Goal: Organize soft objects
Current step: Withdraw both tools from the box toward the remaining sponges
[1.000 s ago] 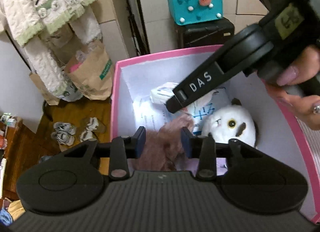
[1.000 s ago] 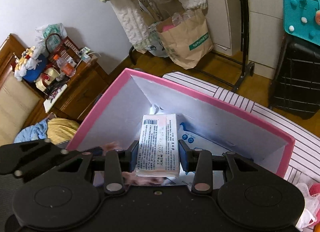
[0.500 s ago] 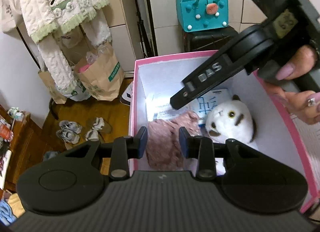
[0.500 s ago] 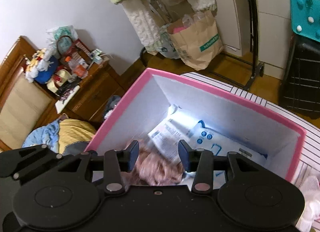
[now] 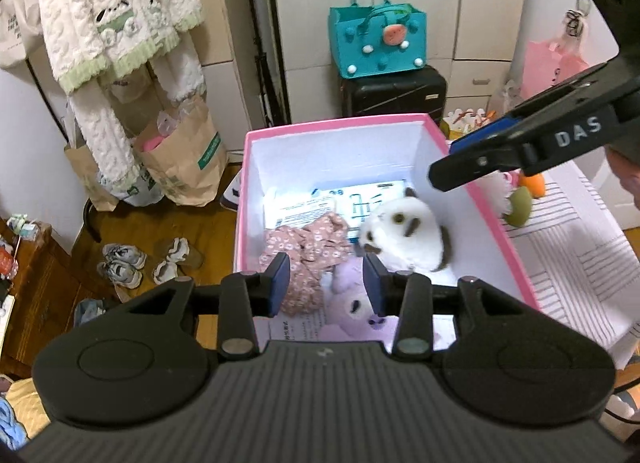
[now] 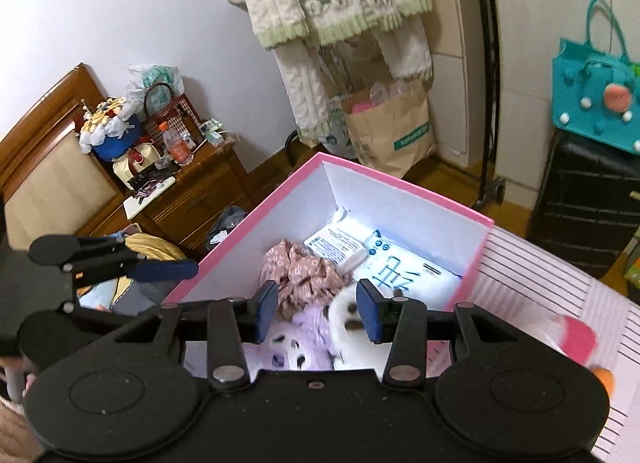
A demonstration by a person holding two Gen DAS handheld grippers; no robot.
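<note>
Holding cloth [image 5: 308,251], two plush toys [image 5: 404,235] and packets, the pink box [image 5: 344,128] sits below both empty, parted grippers [image 5: 325,284].

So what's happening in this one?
A person with a gripper in each hand is packing soft things into a pink box. Inside lie a floral pink cloth, a white plush, a purple plush and some white packets. Both the left gripper and the right gripper hang open and empty above the box; the left jaws have just been opening. More plush toys wait outside.
</note>
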